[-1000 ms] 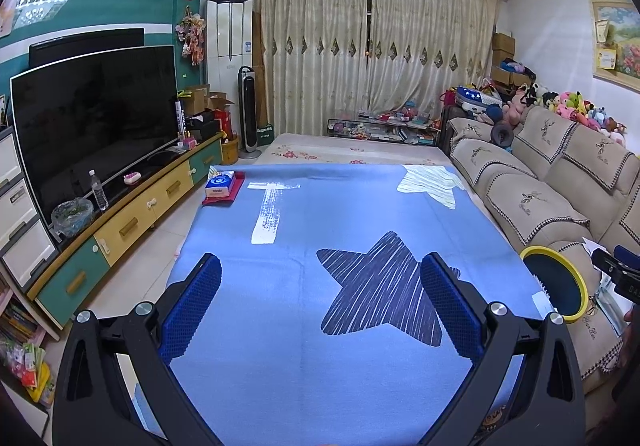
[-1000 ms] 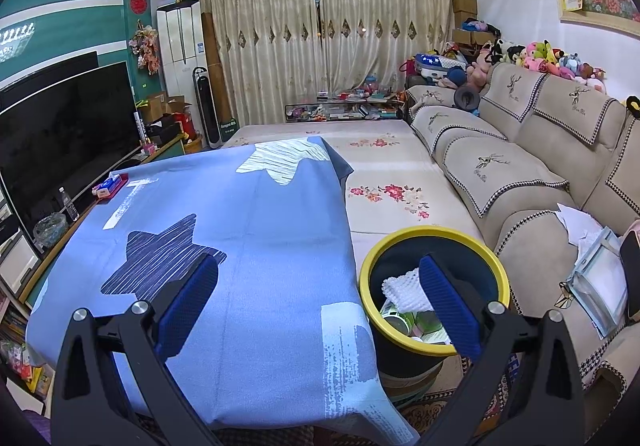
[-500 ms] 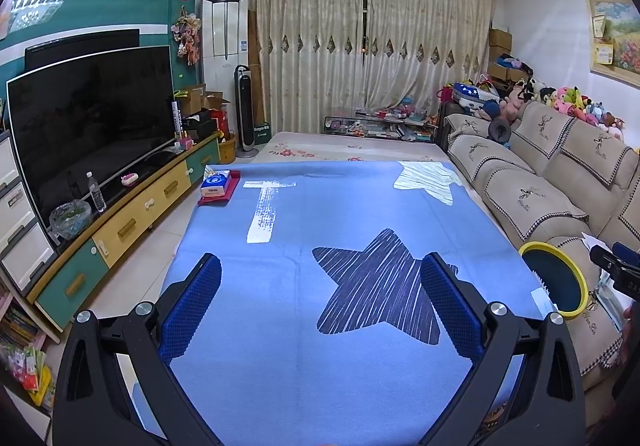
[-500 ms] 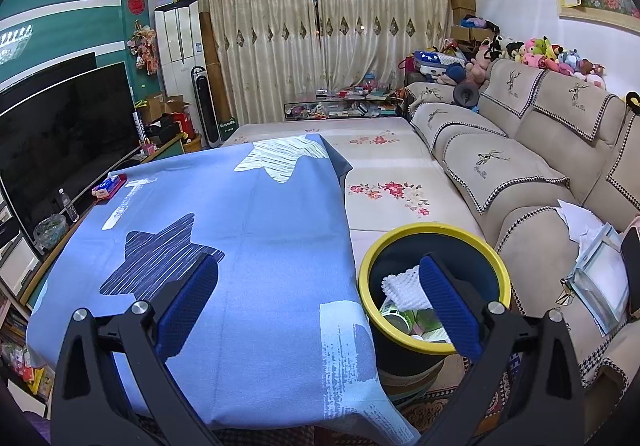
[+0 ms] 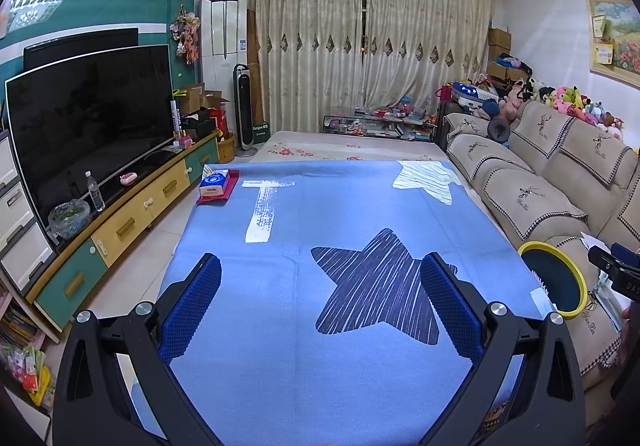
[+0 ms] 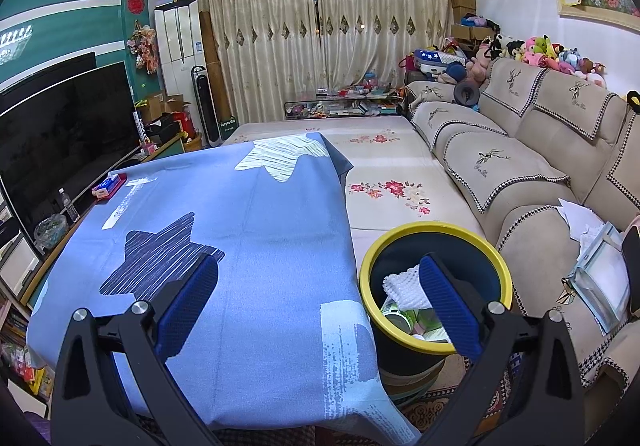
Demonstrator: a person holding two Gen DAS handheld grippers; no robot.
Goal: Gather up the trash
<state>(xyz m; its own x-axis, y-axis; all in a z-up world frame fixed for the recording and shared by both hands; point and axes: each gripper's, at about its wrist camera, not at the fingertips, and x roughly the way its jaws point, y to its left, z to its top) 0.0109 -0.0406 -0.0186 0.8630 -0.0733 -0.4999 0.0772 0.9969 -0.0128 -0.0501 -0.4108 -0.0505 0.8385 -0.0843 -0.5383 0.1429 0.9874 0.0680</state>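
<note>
A dark bin with a yellow rim (image 6: 436,230) stands on the floor between the table and the sofa; it holds white foam netting (image 6: 402,286) and several wrappers. It also shows in the left wrist view (image 5: 532,246) at the right. My right gripper (image 6: 320,294) is open and empty, its right finger above the bin's mouth. My left gripper (image 5: 320,298) is open and empty above the blue star-patterned tablecloth (image 5: 320,206). A tissue pack (image 5: 214,182) on a red tray lies at the table's far left corner.
A beige sofa (image 6: 520,174) runs along the right with papers and a clear bag (image 6: 600,274) on its seat. A TV (image 5: 88,118) on a low cabinet (image 5: 120,222) lines the left. A floral mat (image 6: 384,166) lies beyond the table.
Both views have shifted only slightly; the left view drifted a little. Both grippers stay open and empty.
</note>
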